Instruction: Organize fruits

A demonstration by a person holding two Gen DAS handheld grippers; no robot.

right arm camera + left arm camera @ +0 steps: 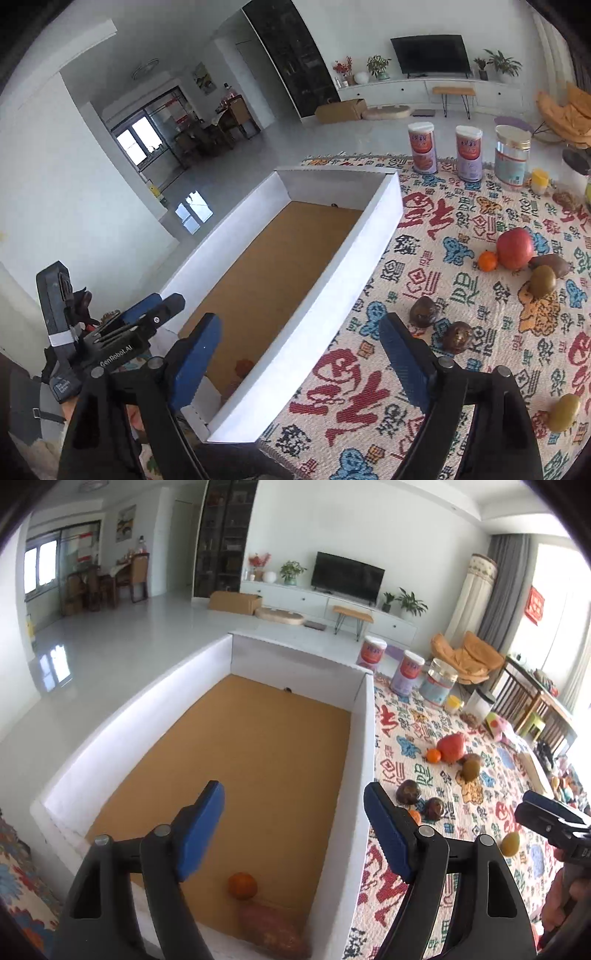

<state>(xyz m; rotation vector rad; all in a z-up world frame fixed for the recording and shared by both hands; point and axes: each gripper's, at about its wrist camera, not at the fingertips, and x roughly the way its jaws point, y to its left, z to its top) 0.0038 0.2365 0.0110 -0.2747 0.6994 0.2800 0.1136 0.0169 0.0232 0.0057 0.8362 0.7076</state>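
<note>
A white box with a brown floor [362, 760] [369, 236] stands on a patterned cloth. An orange [242, 885] [244, 367] and a reddish fruit [273, 928] lie in its near end. My left gripper [293, 808] is open and empty above the box. My right gripper [299, 339] is open and empty over the box's right wall; it also shows at the right of the left wrist view [550, 819]. On the cloth lie a red apple [514, 248], a small orange [487, 261], two dark brown fruits [423, 312], green-brown fruits [543, 280] and a yellow-green fruit [563, 412].
Three tall canisters [469, 153] and a small yellow jar [539, 181] stand at the far edge of the cloth [461, 221]. Beyond lie a grey floor, a TV cabinet and an orange chair [467, 657].
</note>
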